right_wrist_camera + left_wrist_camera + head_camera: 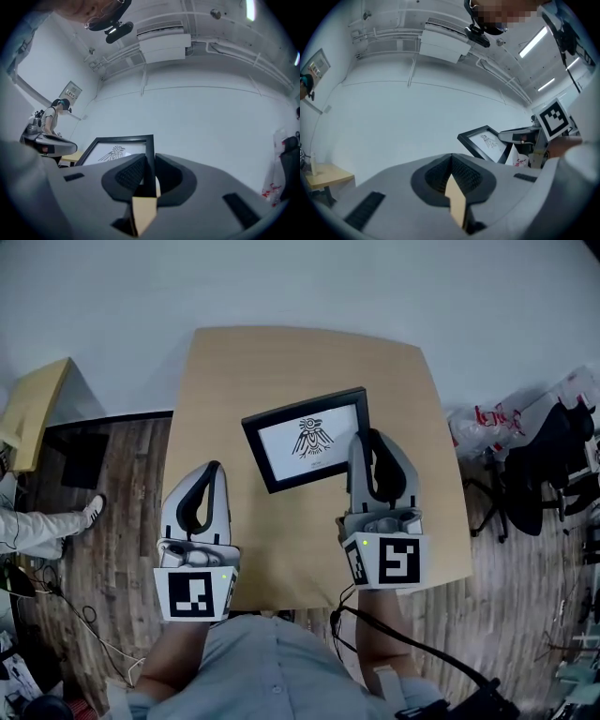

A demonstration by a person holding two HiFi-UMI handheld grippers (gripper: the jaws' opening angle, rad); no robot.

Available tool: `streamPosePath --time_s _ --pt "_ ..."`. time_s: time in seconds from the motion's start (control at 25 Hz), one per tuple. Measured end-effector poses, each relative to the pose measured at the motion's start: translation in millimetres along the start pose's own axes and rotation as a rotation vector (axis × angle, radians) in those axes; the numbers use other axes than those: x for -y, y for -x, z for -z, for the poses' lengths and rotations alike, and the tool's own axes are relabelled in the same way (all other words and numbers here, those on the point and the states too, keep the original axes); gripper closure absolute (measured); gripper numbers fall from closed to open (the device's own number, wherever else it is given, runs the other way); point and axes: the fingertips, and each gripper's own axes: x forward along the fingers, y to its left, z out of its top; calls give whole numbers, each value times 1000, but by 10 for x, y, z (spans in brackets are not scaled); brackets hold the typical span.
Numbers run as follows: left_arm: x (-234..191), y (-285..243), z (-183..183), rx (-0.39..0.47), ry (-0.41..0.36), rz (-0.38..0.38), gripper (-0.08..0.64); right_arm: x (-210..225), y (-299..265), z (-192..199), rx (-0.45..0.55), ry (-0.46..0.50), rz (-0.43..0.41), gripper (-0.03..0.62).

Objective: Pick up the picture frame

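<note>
Counter (281, 362): pale wood, squarish top. It stands on a plank floor (131, 465), with a white wall (281, 277) at its far side.
Office chair (553, 451): black, right of the counter and well apart from it.
Picture frame (305, 439): black rim around a white sheet. It is over the middle of the counter, held clear of the top and tilted, gripped at its right edge.
Right claw (367, 442): clamped on the frame's right edge, with the black rim between both pads.
Left claw (214, 470): jaws together with nothing between them. It is to the near left of the frame and apart from it.
Bird figure (309, 435): dark print, centred on the sheet.
</note>
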Motion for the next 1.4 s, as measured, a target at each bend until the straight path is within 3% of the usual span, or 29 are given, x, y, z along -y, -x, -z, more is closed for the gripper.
streamPosePath --time_s 0.76,1.4 --pt "-41 32 -373 77 -35 -3 558 -86 215 -304 64 23 19 531" --pt "-59 2 -404 88 -45 7 558 -91 163 -329 71 31 24 530"
